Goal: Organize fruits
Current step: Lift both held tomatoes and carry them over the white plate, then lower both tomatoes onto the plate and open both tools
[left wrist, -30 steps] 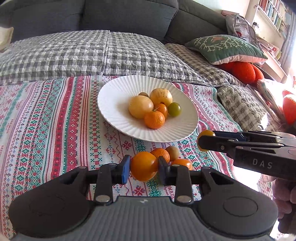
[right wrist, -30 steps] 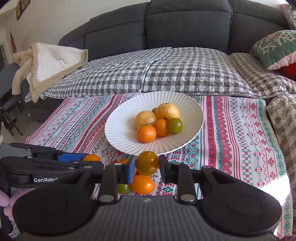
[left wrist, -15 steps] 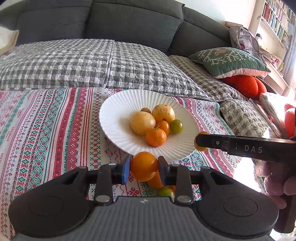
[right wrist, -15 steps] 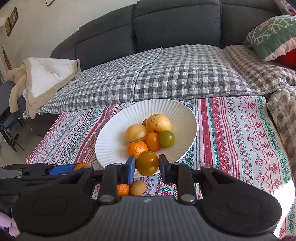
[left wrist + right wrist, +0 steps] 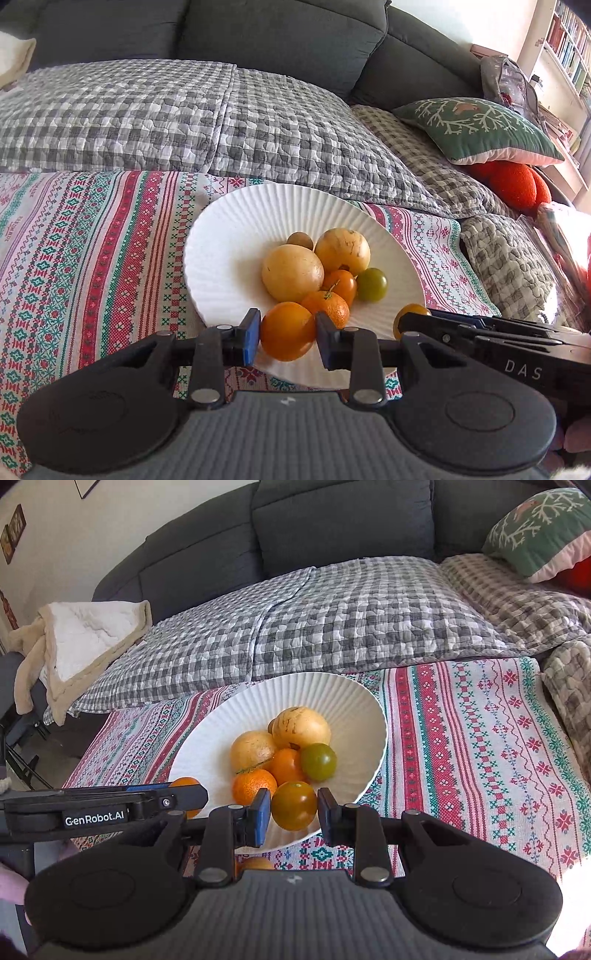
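Gripping a smooth orange fruit [image 5: 287,331] in left jaws, right jaws clamping a glossy green-brown tomato [image 5: 294,805], ribbed white plate [image 5: 229,236] beneath.

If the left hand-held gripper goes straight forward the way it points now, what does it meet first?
Probably the small mandarin on the white plate. The left hand-held gripper is shut on an orange fruit, and the mandarin lies just ahead, slightly right. Depth is unclear, so the plate's surface might come first.
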Motion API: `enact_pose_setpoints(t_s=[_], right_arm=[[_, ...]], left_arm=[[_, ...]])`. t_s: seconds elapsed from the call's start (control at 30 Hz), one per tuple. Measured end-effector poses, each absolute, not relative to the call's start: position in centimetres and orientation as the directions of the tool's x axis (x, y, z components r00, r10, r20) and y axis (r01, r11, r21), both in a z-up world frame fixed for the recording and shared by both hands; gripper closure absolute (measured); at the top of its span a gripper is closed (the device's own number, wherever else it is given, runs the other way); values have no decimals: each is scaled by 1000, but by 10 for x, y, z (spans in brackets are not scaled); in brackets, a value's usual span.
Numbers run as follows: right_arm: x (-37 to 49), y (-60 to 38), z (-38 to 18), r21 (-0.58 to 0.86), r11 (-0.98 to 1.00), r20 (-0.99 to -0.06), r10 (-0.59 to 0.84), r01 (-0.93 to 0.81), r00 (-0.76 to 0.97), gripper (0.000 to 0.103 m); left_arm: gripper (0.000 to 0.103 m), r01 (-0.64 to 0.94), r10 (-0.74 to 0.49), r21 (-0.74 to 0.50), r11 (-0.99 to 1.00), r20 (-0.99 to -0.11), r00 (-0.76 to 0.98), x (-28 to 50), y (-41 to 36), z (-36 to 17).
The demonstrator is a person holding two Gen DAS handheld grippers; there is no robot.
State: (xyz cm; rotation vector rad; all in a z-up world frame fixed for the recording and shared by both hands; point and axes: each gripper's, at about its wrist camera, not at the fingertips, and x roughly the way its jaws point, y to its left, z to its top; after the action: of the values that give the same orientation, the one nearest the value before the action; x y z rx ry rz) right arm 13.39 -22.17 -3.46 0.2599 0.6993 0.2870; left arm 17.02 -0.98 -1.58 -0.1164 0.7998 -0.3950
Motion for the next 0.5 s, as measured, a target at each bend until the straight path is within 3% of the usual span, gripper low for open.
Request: enact_pose_setpoints(t_s=[0.5], right_arm=[[148,-228,-45,351,925,-594,341,-146,729,78]], left_arm=[[93,254,-368,-266,930,-696,616,196,-13,-24]])
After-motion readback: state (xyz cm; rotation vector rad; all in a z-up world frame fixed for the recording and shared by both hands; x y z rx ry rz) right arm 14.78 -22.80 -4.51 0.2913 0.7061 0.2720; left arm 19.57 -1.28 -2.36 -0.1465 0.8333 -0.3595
